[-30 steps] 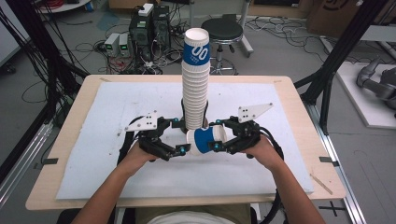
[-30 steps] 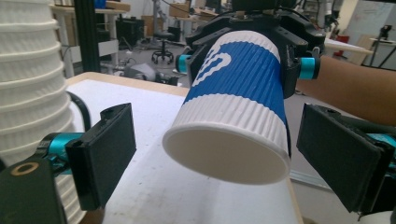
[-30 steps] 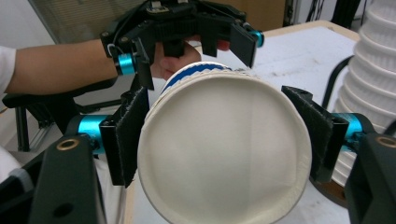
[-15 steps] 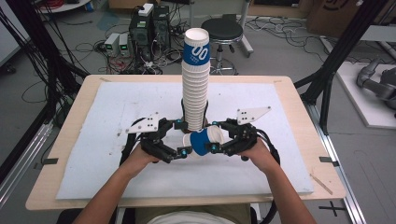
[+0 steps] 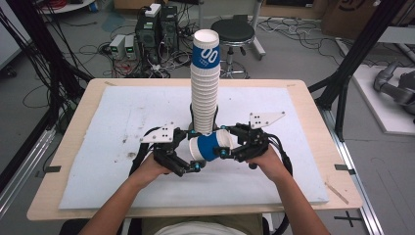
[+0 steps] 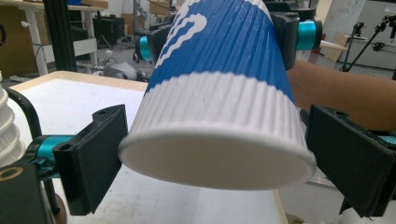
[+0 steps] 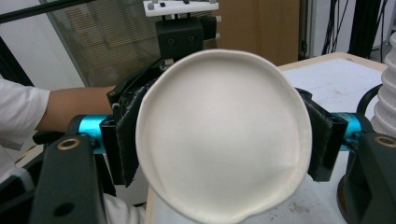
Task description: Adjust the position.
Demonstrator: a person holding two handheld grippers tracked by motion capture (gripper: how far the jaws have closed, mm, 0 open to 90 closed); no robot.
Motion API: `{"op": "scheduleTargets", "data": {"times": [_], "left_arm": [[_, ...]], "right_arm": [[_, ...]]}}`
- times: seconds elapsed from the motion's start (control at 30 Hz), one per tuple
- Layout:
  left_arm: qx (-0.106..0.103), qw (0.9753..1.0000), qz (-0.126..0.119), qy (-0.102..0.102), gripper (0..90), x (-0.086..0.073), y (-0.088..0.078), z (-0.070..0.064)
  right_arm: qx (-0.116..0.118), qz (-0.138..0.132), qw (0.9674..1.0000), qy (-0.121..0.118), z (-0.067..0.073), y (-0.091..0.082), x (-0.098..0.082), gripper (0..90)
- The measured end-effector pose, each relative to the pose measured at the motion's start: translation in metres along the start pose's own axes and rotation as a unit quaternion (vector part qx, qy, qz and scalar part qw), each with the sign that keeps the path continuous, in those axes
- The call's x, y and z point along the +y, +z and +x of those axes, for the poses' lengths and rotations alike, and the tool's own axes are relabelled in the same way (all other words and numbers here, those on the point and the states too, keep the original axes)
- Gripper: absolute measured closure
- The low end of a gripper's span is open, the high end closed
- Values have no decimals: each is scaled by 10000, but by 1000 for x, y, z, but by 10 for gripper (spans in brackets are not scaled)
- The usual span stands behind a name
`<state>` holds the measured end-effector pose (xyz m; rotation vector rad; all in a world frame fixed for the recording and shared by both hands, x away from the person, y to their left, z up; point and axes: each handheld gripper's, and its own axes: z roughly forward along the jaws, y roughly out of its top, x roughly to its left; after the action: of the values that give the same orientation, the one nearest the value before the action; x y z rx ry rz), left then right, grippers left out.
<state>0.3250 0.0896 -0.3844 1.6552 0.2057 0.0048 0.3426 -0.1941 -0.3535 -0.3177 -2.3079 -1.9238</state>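
The right gripper (image 5: 226,152) is clamped on a blue and white paper cup (image 5: 210,146), which lies on its side just below the middle of the high view, at the foot of the tall stack of cups (image 5: 204,83); its jaws pinch the blue band near the cup's base, and in the right gripper view the fuzzy black pads (image 7: 125,140) press the cup (image 7: 224,135) from both sides, bending its round base slightly out of true. The left gripper (image 5: 195,167) stands wide apart around the cup's mouth end, its jaws having just been opening; in the left gripper view the 2 flat black pads (image 6: 95,156) flank the white rim of the cup (image 6: 219,107), the left one close to touching or just touching, the right one with a gap showing. That view shows the corrugated, ribbed sleeve and the rolled lip, which the right gripper view does not; the right gripper view gives the smooth, matte, recessed bottom disc instead. The high view alone takes in the whole stack, a leaning column of nested ribbed cups topped by a blue-banded one, standing on a white foam sheet (image 5: 122,122) laid over a pale wooden table (image 5: 318,127). Teal metal fittings show on both grippers
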Motion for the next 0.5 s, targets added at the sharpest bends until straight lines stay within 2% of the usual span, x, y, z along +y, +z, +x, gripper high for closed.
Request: {"op": "scheduleTargets", "data": {"times": [0.13,0.2,0.23,0.5], "left_arm": [[23,10000,-26,-24,86,1,-2,0],[60,9999,8,96,144,2,-4,1],[44,10000,-12,69,172,2,-5,1],[-25,9996,221,160,217,5,-7,1]], "right_arm": [[15,13,10000,32,0,1,-1,279],[17,5,10000,60,0,1,-1,280],[44,-7,10000,69,0,1,-1,282],[48,84,9999,62,1,2,-1,291]]}}
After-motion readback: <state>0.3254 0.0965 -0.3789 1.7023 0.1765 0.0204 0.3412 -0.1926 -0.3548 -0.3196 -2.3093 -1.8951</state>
